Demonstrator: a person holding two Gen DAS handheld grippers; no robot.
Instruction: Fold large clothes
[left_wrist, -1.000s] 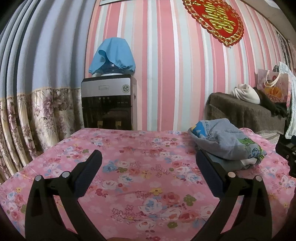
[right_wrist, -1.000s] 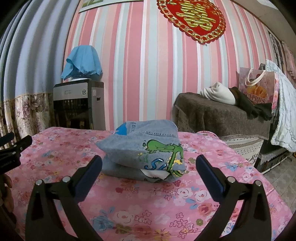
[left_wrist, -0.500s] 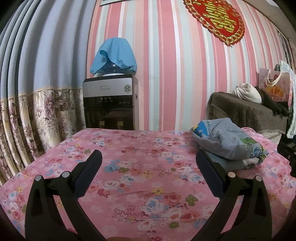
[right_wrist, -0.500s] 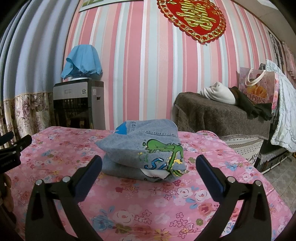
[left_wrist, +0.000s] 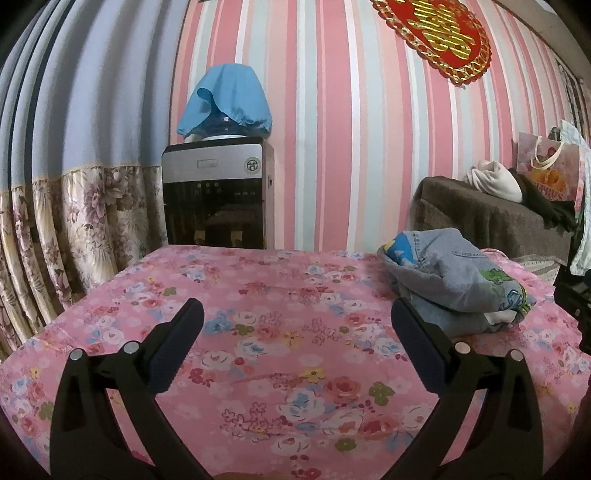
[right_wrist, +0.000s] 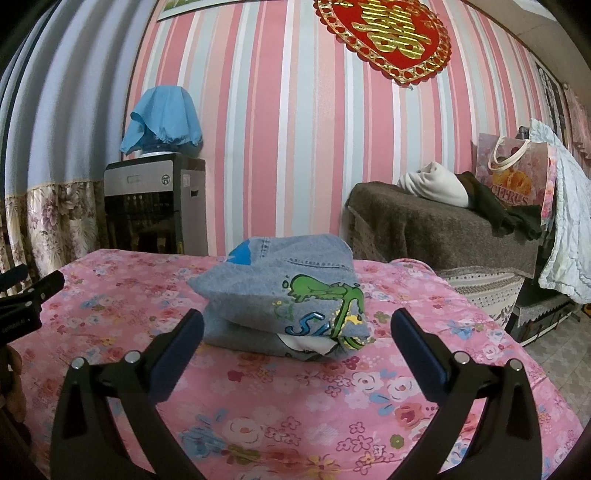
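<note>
A folded light-blue denim garment (right_wrist: 284, 295) with a green cartoon print lies as a thick bundle on the pink floral table cover (right_wrist: 332, 406). It also shows in the left wrist view (left_wrist: 454, 284), at the right. My right gripper (right_wrist: 297, 325) is open and empty, just in front of the bundle and apart from it. My left gripper (left_wrist: 297, 325) is open and empty over bare cover, left of the bundle. The left gripper's tip shows in the right wrist view (right_wrist: 33, 295) at the left edge.
A water dispenser (left_wrist: 218, 195) with a blue cloth over its bottle stands behind the table by the striped wall. A floral curtain (left_wrist: 55, 236) hangs at the left. A brown-covered bench (right_wrist: 443, 229) with clothes and a gift bag stands at the right.
The left wrist view has shifted slightly, so the dispenser and bundle sit a little further right. The right gripper and the bundle have not moved.
</note>
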